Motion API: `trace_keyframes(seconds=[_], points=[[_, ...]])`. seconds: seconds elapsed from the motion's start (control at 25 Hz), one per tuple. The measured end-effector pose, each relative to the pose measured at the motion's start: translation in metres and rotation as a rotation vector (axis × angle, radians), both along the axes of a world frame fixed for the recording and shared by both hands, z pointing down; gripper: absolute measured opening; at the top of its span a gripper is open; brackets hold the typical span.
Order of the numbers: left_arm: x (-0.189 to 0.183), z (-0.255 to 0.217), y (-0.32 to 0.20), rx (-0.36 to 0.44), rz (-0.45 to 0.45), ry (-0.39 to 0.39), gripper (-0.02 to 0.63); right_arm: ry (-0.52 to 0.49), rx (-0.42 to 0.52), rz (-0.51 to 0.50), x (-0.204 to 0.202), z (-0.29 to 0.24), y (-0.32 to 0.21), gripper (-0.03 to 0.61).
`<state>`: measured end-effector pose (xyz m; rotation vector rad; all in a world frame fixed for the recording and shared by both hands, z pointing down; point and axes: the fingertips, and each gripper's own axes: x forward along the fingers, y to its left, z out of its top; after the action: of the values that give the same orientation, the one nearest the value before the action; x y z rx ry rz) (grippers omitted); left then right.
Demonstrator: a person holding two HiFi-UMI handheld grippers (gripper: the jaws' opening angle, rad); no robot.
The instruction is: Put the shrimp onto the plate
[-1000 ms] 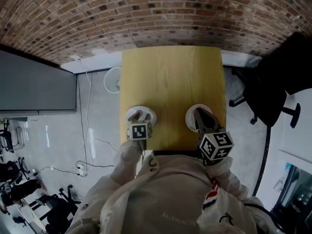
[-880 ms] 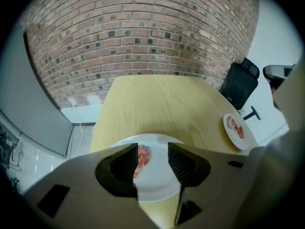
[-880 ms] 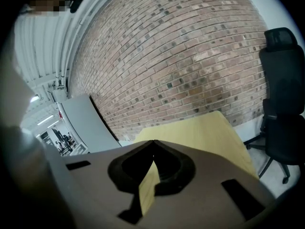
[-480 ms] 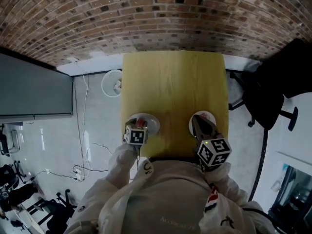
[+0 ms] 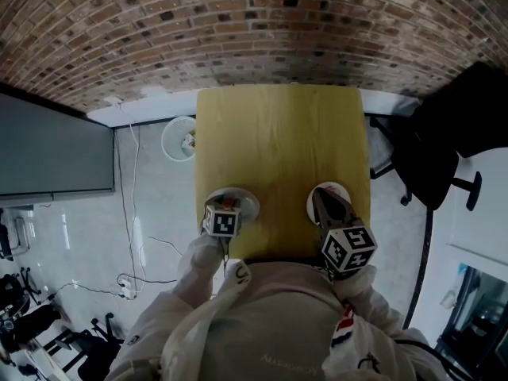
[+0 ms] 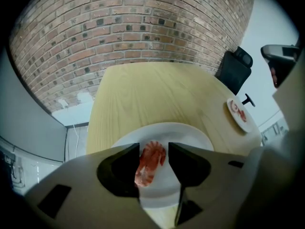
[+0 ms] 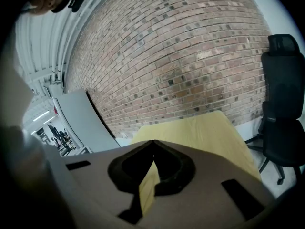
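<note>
A pink shrimp lies on a white plate at the table's near left. My left gripper points steeply down over it. Its jaws have just been opening and stand open, with the shrimp between them on the plate. In the head view this gripper covers most of that plate. A smaller plate at the near right holds something red. My right gripper hangs over it, shut, with nothing between its tips.
The yellow wooden table ends at a brick wall. A black office chair stands to its right. A white fan and cables lie on the floor to its left, beside a grey panel.
The left gripper has sunk closer to its plate and its jaws have spread. The right gripper has shifted slightly over the small plate.
</note>
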<state>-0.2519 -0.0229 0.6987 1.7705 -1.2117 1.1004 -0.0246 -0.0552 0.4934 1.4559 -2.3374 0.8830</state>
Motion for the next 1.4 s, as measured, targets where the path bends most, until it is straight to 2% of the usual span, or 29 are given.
trace_keyframes(seconds=[0.24, 0.56, 0.92, 1.4], points=[[-0.001, -0.001, 0.0, -0.003, -0.009, -0.001, 0.189, 0.001, -0.001, -0.004, 0.0, -0.001, -0.002, 0.025], [0.005, -0.002, 0.002, 0.018, 0.047, -0.059, 0.166, 0.002, -0.002, 0.003, 0.005, 0.0, 0.002, 0.025], [0.001, -0.008, 0.001, 0.028, 0.018, -0.062, 0.164, -0.005, 0.002, 0.009, 0.013, -0.002, 0.005, 0.025], [0.019, -0.024, -0.003, 0.068, 0.026, -0.057, 0.164, -0.014, 0.018, 0.024, 0.03, -0.008, 0.011, 0.025]])
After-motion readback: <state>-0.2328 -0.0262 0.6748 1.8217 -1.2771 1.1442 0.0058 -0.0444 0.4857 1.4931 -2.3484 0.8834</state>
